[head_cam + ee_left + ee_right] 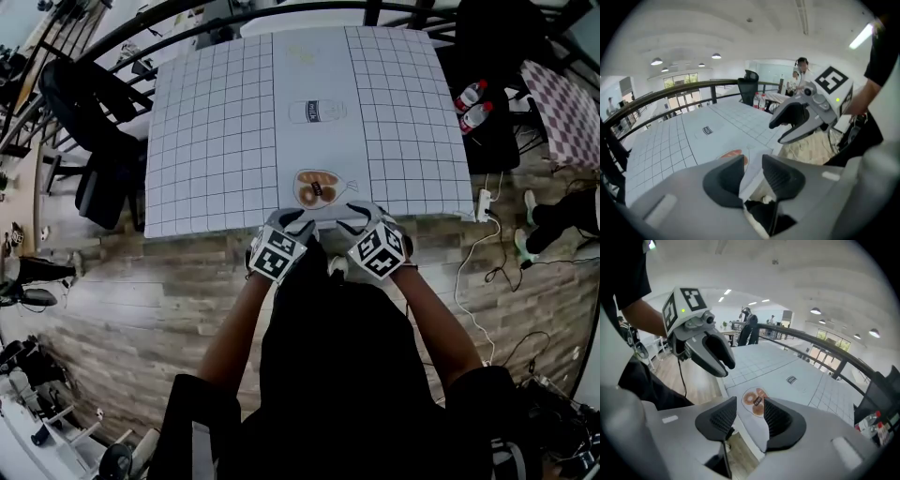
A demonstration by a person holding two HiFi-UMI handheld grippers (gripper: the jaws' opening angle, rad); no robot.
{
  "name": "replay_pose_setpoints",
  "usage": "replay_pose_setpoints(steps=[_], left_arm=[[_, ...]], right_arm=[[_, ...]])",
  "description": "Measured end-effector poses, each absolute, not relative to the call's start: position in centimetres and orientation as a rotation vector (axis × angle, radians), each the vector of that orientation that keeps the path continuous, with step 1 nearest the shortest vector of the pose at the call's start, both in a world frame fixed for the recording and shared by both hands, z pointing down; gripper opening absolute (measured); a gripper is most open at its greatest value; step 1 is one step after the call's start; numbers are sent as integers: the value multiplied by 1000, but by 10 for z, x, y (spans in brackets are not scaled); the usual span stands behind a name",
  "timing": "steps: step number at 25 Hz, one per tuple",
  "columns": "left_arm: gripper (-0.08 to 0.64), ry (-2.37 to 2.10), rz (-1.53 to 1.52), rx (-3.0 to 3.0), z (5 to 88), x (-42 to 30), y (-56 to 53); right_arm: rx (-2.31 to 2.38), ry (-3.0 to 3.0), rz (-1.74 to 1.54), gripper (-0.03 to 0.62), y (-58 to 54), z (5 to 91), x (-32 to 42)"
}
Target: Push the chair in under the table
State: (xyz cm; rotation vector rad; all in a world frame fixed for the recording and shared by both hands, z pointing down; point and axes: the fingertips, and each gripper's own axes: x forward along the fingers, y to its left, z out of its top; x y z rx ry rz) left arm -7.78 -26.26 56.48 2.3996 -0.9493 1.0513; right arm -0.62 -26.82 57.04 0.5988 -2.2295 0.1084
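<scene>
The bench [216, 141] has a white cover marked with a grid of squares. Pictures are printed down its plain middle strip. One is a jar [317, 111] with a dark label. The other is two brown ring cakes [317, 187] with a small dark tag on them. The words on the label and the tag are too small to read. Each claw carries a cube with black and white square marks.

The head view shows the whole bench from above. It also shows a white power strip [485, 202] on the wood floor by the lower right corner of the bench, and two red-capped bottles [472, 101] at the upper right. The two gripper views show only part of the bench. They show ceiling lamps, a dark railing [693, 89] and people standing far off.

The left claw [289, 221] and the right claw [361, 216] are side by side at the near edge of the bench, in the middle of the frame, just below the ring cakes. The jaws of each claw stand a little apart and hold nothing. Only the bench edge and the floor show through the gaps.

A black chair [89, 122] stands at the upper left, beside the left side of the bench and well apart from both claws. A big black shape [328, 328] fills the low middle, right under the claws. I cannot tell if it is the person's black top or another chair.
</scene>
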Motion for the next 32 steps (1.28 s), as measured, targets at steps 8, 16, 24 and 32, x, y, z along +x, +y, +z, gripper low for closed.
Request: replay_pose_setpoints(steps=[8, 16, 24, 32], left_arm=[[42, -1194, 684, 2535, 467, -64, -261], [11, -1291, 370, 2574, 431, -50, -239], [11, -1561, 261, 2623, 409, -40, -224], [11, -1715, 176, 2572, 359, -66, -252]], right_arm=[[987, -2459, 280, 73, -269, 469, 13], [1167, -2713, 405, -2, -254, 417, 25], [1408, -2754, 207, -3, -239, 387, 48], [1473, -2739, 156, -3, -270, 348, 39]])
